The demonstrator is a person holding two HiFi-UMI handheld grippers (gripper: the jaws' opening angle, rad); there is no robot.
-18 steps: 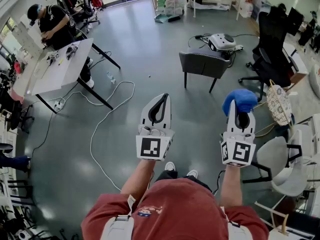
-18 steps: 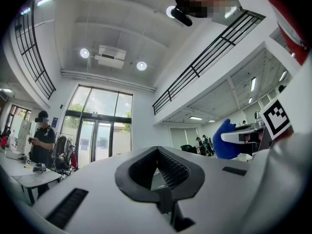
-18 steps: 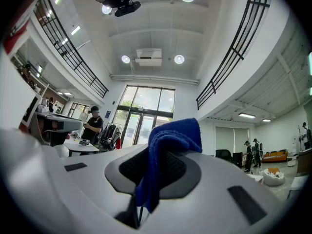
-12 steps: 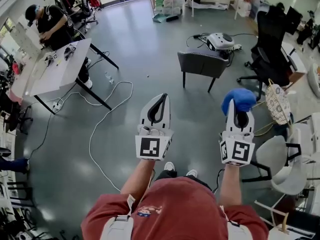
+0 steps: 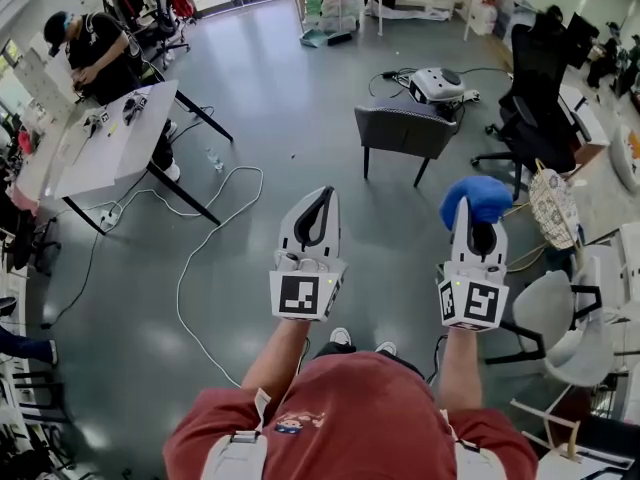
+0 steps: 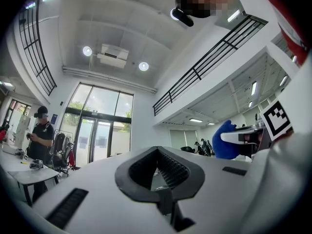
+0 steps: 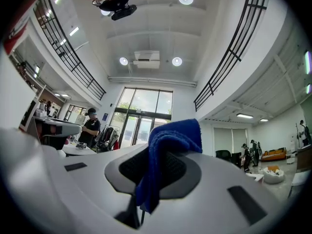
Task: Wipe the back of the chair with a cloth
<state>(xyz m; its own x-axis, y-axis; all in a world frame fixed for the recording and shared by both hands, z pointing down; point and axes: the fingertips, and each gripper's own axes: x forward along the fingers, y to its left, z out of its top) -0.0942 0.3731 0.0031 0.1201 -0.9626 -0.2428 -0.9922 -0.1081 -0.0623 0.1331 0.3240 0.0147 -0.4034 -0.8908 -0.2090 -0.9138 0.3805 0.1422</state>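
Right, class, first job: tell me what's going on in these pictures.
A person stands holding tongs in each hand. The right tongs are shut on a blue cloth; the left tongs are shut with nothing in them. The grey chair stands on the floor ahead, apart from both, so wiping its back has not yet begun.

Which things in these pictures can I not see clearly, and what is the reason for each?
- Dirt on the grey chair: too small in the head view, and both gripper views look upward and miss the chair.
- Tips of the right gripper: covered by the blue cloth in the head view and the right gripper view.
- Items on the white table: too small in the head view.
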